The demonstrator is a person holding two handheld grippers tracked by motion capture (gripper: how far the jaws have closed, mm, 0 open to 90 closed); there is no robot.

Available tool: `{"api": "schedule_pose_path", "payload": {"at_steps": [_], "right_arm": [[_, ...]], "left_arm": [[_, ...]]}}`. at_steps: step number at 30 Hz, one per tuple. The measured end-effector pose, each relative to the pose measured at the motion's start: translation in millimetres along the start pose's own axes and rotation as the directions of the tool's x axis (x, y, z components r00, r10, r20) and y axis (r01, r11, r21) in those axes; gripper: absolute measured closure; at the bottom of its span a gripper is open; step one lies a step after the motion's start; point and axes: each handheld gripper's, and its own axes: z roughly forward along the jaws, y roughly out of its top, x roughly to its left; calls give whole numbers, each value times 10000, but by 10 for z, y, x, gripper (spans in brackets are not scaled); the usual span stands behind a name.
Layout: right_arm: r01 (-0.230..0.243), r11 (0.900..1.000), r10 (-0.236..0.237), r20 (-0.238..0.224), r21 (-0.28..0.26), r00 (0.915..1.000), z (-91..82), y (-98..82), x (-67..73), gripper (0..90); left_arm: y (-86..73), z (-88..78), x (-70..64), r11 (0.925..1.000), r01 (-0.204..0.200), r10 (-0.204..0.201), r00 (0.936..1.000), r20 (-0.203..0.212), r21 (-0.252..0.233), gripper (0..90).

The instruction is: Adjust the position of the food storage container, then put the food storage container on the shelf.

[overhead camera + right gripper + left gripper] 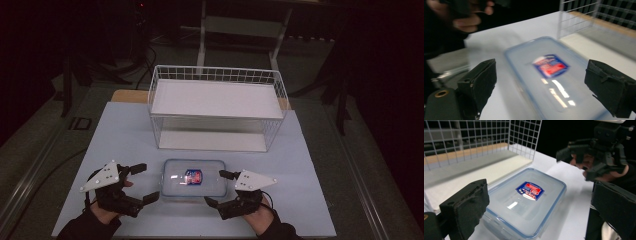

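Lying flat on the pale blue tabletop (115, 135), the clear rectangular plastic container with a blue-rimmed lid and a red-and-blue label (195, 179) is found just in front of the white wire basket (217, 107). Just left of the container, the left gripper (149, 181) is held with its jaws spread wide and empty. Just right of the container, the right gripper (215, 188) is likewise held wide apart, nothing being pressed between its pads.
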Motion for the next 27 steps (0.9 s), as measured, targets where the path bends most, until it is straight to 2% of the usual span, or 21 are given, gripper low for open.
{"api": "schedule_pose_path", "payload": {"at_steps": [2,4,6,8,11,12,13,15,17,18,20,23,25,27], "right_arm": [[164,9998,-160,251,-121,9996,-45,-3,-40,104],[441,9989,-429,752,-146,9962,-117,-6,-86,126],[607,9979,-581,994,-233,9934,-171,-5,-97,139],[458,9989,-443,903,-140,9949,-221,4,-123,140],[353,9993,-346,804,-80,9962,-280,5,-167,162],[353,9993,-346,804,-80,9962,-280,5,-167,162],[228,9997,-225,749,-34,9969,-294,6,-187,162],[322,9995,-322,968,17,9948,-318,6,-210,160],[466,9989,-463,1236,6,9912,-337,10,-227,154],[451,9990,-448,1269,11,9909,-343,13,-230,148],[399,9992,-400,1408,39,9892,-353,26,-239,137],[112,9998,-138,1528,177,9882,-357,43,-254,111],[-11,9999,-8,1619,115,9868,-362,44,-254,104],[-92,9999,68,1856,120,9826,-353,40,-242,104]], "left_arm": [[33,31,-16,9997,97,-94,9999,-130,239,13],[66,77,9,9970,456,-434,9984,-364,624,14],[95,104,40,9928,697,-645,9964,-556,976,13],[129,130,67,9867,1025,-928,9924,-804,1263,14],[171,164,100,9758,1433,-1320,9882,-775,1652,14],[171,164,100,9758,1433,-1320,9882,-775,1652,14],[184,178,118,9695,1662,-1557,9852,-710,1799,14],[192,199,144,9598,1957,-1835,9799,-780,2013,14],[191,228,182,9449,2378,-2234,9707,-881,2248,14],[185,245,206,9368,2637,-2477,9640,-965,2298,14],[168,276,266,9180,3165,-3050,9486,-848,2391,14],[123,330,372,8802,3938,-3837,9190,-912,2651,14],[76,366,439,8508,4482,-4409,8929,-915,2743,14],[25,394,499,8233,4847,-4717,8737,-1189,2952,15]]}}
